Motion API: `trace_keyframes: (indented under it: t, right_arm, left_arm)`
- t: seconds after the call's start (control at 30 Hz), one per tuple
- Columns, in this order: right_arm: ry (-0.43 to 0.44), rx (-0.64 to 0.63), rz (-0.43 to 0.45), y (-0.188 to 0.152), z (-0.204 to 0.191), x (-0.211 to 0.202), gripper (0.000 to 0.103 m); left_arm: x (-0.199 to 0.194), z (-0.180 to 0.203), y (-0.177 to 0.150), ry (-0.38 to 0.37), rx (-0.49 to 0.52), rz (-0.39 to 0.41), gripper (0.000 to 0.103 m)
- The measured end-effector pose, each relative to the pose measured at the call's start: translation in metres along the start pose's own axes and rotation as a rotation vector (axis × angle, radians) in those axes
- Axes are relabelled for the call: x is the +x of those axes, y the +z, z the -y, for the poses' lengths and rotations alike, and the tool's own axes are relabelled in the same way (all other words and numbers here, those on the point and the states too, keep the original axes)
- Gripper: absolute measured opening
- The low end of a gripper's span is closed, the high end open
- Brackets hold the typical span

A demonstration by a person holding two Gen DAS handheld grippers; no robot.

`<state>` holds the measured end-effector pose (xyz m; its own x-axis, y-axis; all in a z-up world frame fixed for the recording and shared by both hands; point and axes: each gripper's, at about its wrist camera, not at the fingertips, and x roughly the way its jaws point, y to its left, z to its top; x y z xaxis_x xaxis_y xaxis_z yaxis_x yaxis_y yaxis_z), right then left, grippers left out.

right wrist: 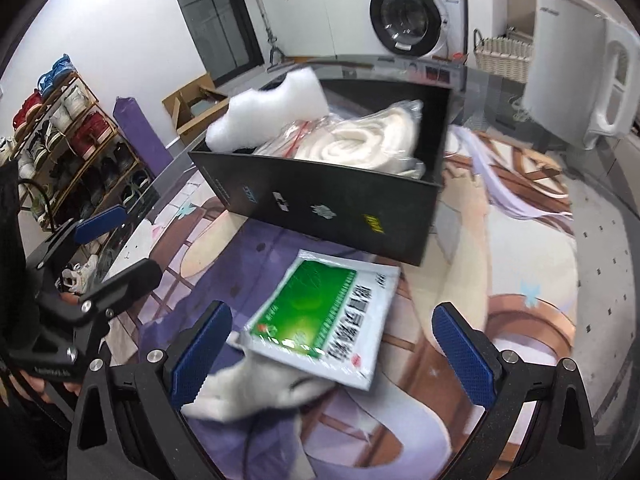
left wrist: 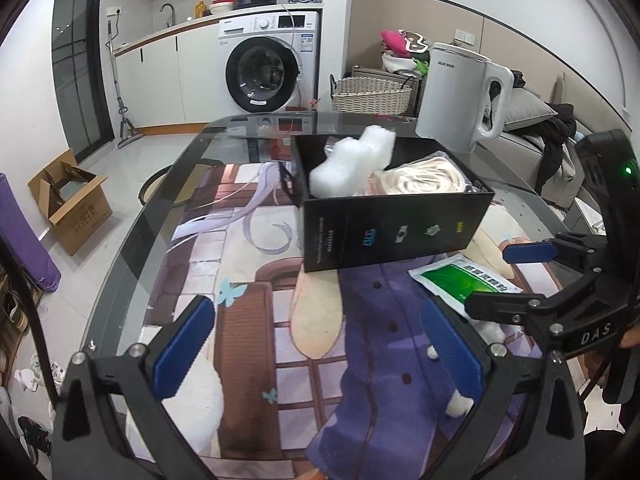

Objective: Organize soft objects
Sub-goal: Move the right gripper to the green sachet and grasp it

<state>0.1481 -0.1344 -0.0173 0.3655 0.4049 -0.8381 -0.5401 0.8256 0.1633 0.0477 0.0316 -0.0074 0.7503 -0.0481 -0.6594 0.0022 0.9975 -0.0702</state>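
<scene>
Risk: green-and-white packet (right wrist: 320,316) just before black box (right wrist: 332,196) could slide off white fluff (right wrist: 256,388) | right gripper (right wrist: 332,356) spread, empty | left gripper (left wrist: 320,344) spread, empty

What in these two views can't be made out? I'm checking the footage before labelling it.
- Text on the green-and-white packet: motion-blurred in the right wrist view, covered by the right gripper in the left.
- Bottom of the black box: hidden under white foam and bagged cream rope.
- White fluffy item: blurred, partly behind a finger.
</scene>
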Motion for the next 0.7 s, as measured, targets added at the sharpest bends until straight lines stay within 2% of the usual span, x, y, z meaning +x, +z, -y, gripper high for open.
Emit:
trace_keyframes:
  t: [0.1,0.3,0.7]
  right_arm:
    - [-0.041,-0.005,-0.039,0.007,-0.005,0.013,0.102]
    - [-0.051,-0.006,-0.096,0.01,-0.008,0.033,0.1]
    - [-0.091,-0.035,-0.101,0.015,-0.018,0.04,0.085]
  left_arm:
    - [0.003,-0.006,0.0,0.005,-0.013,-0.006,0.103]
    - [0.006,-0.009,-0.001,0.009,-0.015,-0.013,0.103]
    - [0.011,-0.004,0.0,0.008,-0.002,-0.026,0.103]
